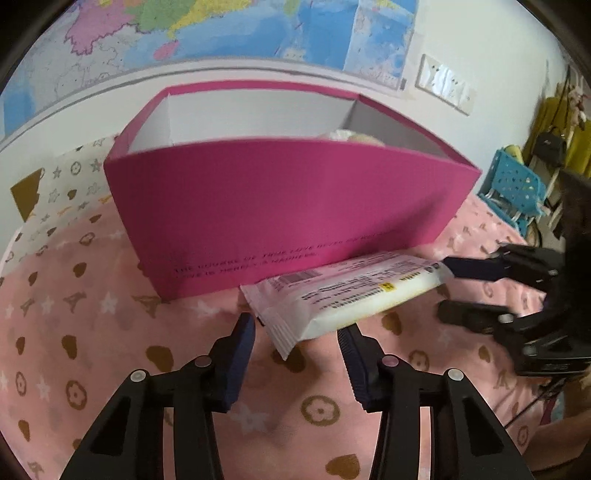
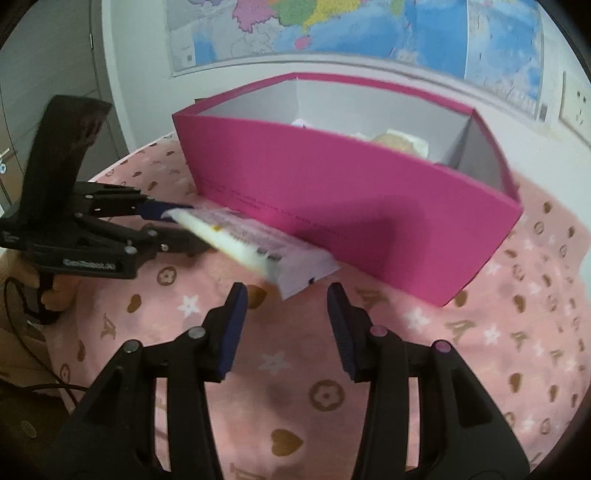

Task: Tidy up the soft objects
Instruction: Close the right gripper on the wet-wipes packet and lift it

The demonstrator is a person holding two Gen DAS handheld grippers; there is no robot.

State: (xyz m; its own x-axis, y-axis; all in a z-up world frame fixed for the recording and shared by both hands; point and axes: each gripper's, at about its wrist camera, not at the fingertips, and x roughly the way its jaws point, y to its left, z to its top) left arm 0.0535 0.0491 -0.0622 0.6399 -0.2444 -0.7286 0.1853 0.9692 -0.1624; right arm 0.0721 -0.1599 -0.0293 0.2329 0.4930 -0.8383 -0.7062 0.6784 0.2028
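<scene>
1. Left tool (image 1: 297, 325): jaws stand wide and look clamped across the width of the soft pack (image 1: 351, 295), one finger at each long edge. The crimped end sits between the tips.
2. The pack is white w/ printed label. It hangs tilted just above the pink cover (image 1: 92, 332), right in front of the pink box (image 1: 277, 206), near its front wall.
3. Right tool (image 2: 284, 291): jaws spread wide, gripping nothing. The pack's other crimped end (image 2: 306, 269) sits just ahead of its tips.
4. From the right wrist cam, the left tool (image 2: 177, 229) has one finger above and one below the pack's far end.
5. The box top is open, inside walls pale. Pale soft items (image 2: 395, 142) lie at its far right end, the rest of the floor is hidden by the front wall.
6. Open cover lies on both sides of the box and under both tools.
7. Behind the box are a wall and a map (image 1: 221, 29).
</scene>
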